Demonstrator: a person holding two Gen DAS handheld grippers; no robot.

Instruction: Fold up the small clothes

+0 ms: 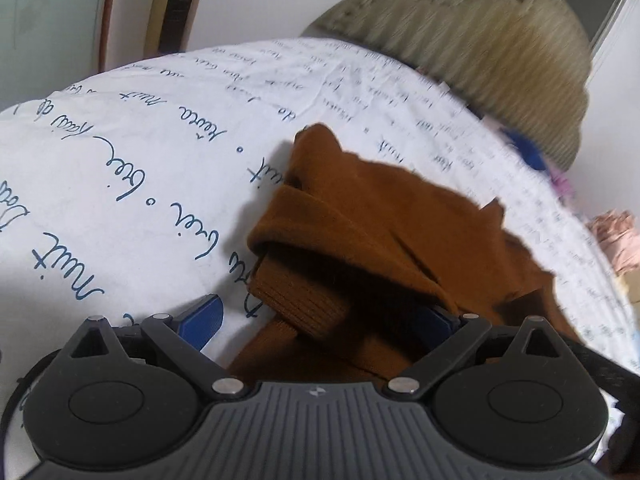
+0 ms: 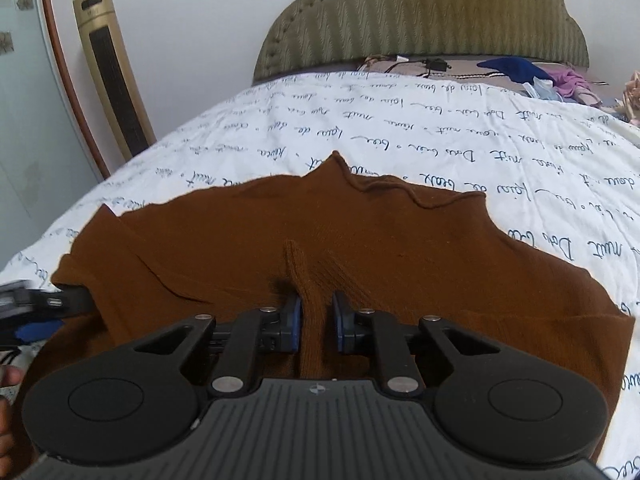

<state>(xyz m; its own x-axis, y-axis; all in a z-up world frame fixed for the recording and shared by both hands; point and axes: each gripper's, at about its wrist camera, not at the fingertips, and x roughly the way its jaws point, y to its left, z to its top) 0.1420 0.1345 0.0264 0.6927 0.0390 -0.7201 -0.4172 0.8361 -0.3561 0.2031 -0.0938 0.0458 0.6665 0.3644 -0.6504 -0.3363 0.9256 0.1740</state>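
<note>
A brown knit garment (image 2: 360, 248) lies spread on the white bedsheet with blue script (image 2: 400, 132). My right gripper (image 2: 316, 312) is shut on a raised ridge of its fabric near the front edge. In the left wrist view the same garment (image 1: 400, 220) is bunched, with a ribbed cuff (image 1: 304, 300) lying between my left gripper's (image 1: 320, 314) wide-apart jaws. The left blue pad (image 1: 204, 316) rests over bare sheet, clear of the cloth, and the right pad is half hidden by brown fabric. The left gripper (image 2: 44, 304) also shows at the garment's left edge in the right wrist view.
An olive padded headboard (image 2: 420, 20) stands at the far end of the bed, with loose clothes (image 2: 520, 72) and cables (image 2: 420, 64) below it. A gold tower fan (image 2: 112, 80) stands by the wall on the left. A hand (image 2: 8, 376) shows at the lower left edge.
</note>
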